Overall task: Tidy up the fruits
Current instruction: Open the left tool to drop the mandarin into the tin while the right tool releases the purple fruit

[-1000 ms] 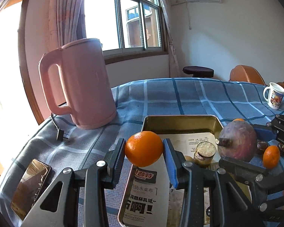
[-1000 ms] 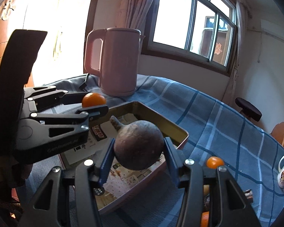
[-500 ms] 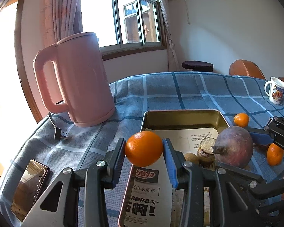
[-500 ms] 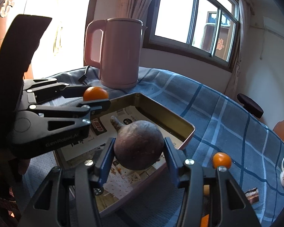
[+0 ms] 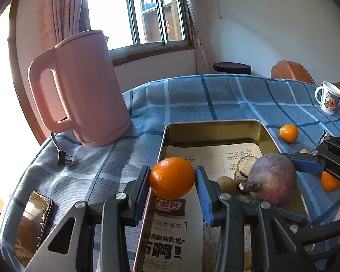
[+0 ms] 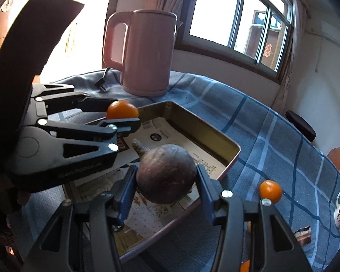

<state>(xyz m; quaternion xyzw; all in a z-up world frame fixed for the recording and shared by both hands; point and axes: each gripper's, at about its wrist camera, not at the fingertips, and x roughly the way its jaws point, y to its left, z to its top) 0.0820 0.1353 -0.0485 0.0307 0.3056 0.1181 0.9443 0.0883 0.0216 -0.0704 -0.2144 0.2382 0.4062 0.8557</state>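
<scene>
**Both claws hold fruit over the tin tray**

On the far left of the tabletop, near its left edge, you can see a phone (image 5: 32, 223) lying flat. Behind it stands a tall pink kettle (image 5: 82, 86), with its black plug (image 5: 64, 159) resting on the blue checked tablecloth (image 5: 192, 99).

Your left gripper (image 5: 172, 178) is squeezed tight on an orange (image 5: 172, 178). The orange sits between the two pads, above the left rim of the tin tray (image 5: 213, 128). The tray has printed paper (image 5: 170, 233) on its floor and some small brown bits (image 5: 243, 170) lying near the middle.

Your right gripper (image 6: 166, 173) is clamped on a big round purple fruit (image 6: 166, 173) with a short stem. It hangs over the tray, close to the tray's right rim.

Right of the tray, two more small oranges lie on the cloth: one (image 5: 288, 133) near the tray's far right corner and one (image 5: 328, 181) partly hidden behind your right gripper. A white mug (image 5: 328, 100) stands near the right edge of the tabletop.
</scene>
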